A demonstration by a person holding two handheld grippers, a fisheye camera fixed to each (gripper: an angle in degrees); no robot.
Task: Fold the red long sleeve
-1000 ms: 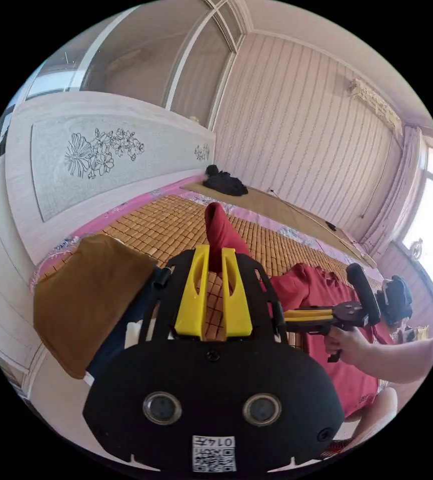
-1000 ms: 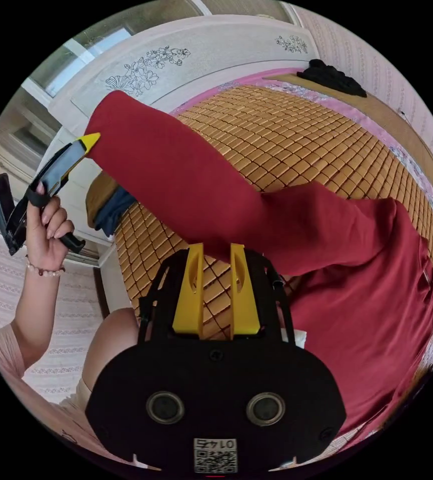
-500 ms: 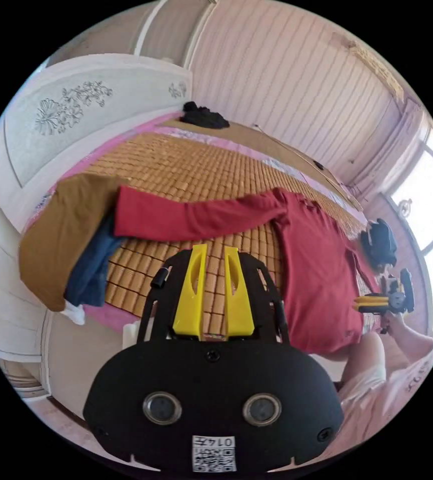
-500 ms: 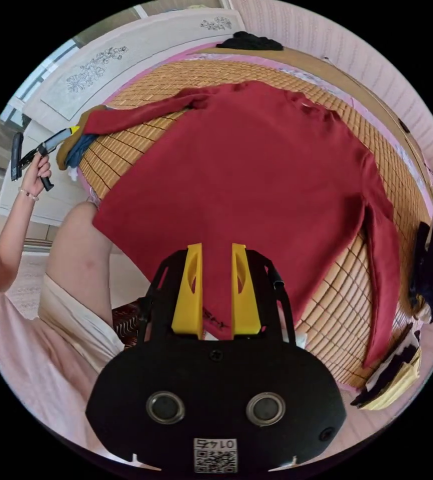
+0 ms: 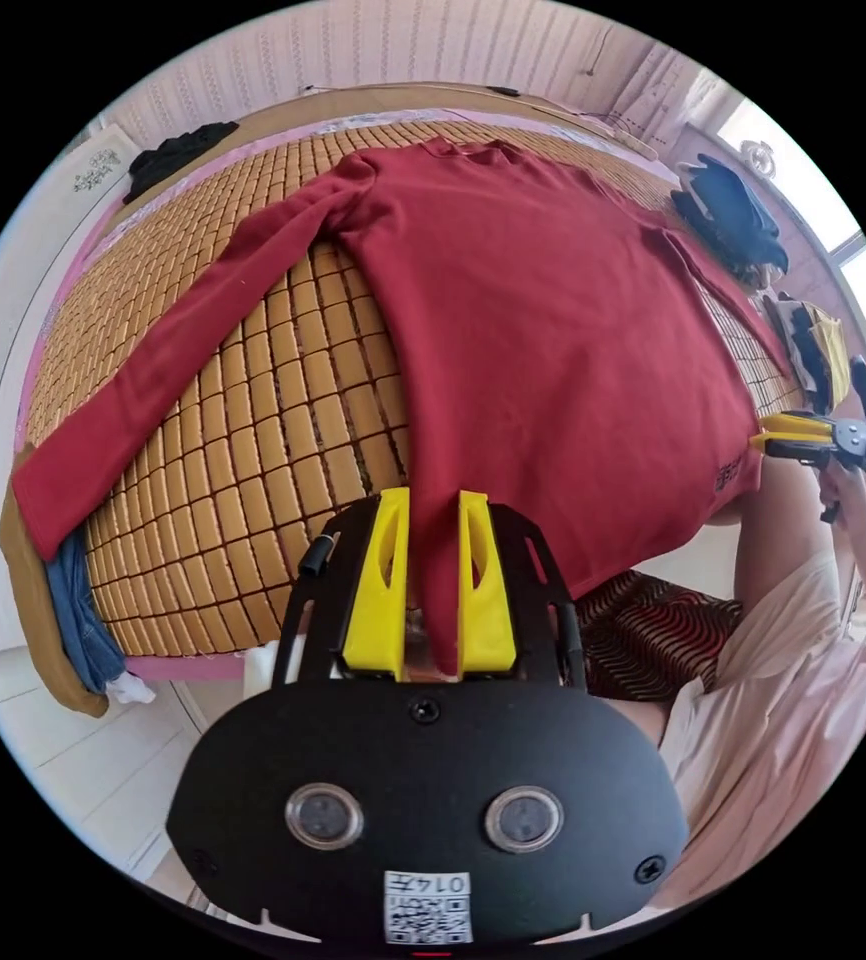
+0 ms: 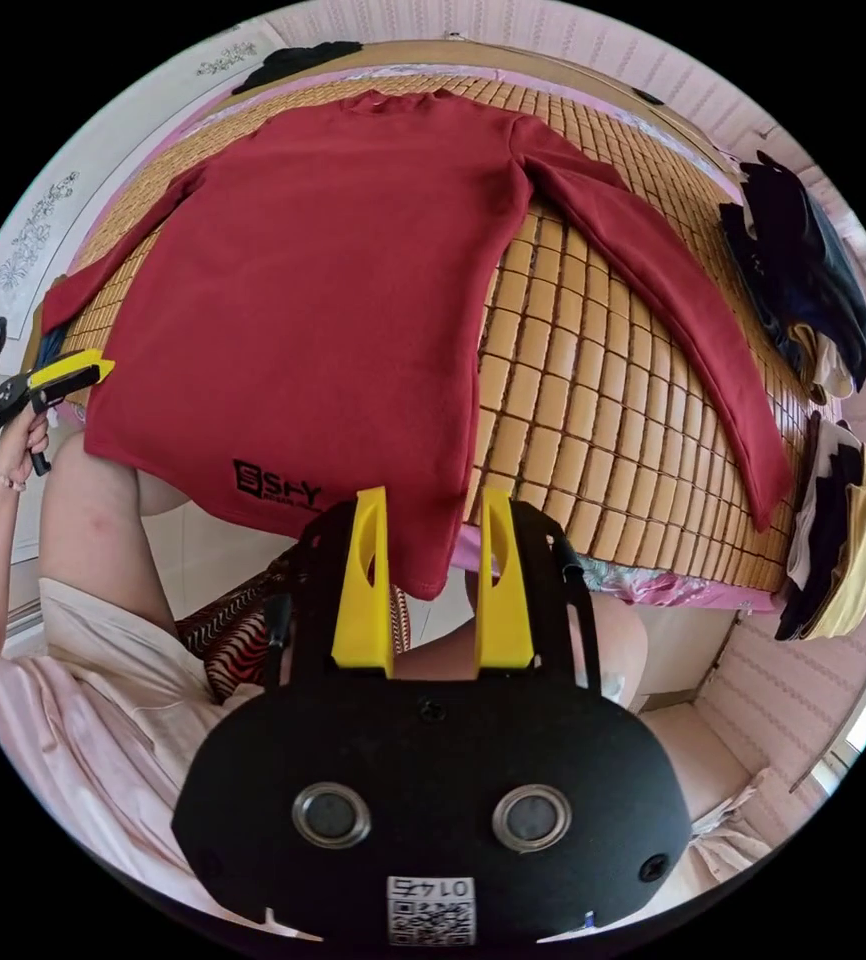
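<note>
1. Item: red long sleeve. Spread flat, front down or up not determinable, on the bamboo mat of a bed. Collar toward 12 o'clock in both views, hem at the near bed edge toward 6 o'clock and slightly overhanging. Both sleeves laid out, angled away toward 8 and 4 o'clock.

2. Left claw: set at one hem corner, cloth running up between the jaws. Cannot tell whether actually pinched or merely lying in the gap.

3. Right claw: jaws standing apart, the other hem corner hanging loose between them, not clamped.

4. Handling, judged: soft, limp knit, light to moderate weight. No stiffness, so likely to sag and drape wherever unsupported. Not fragile, not slippery; ribbed mat likely to give some drag when pulled.

5. Suggested holds, judged: hem corners or shoulder seams for the body fold, cuffs for bringing sleeves inward. Doubled edges such as hem and cuff offer thicker purchase than single cloth.

6. Surroundings: dark clothes pile at 2 o'clock in the right gripper view, well apart from the nearest sleeve. Brown and blue garments at 8 o'clock in the left gripper view, beside the cuff.
</note>
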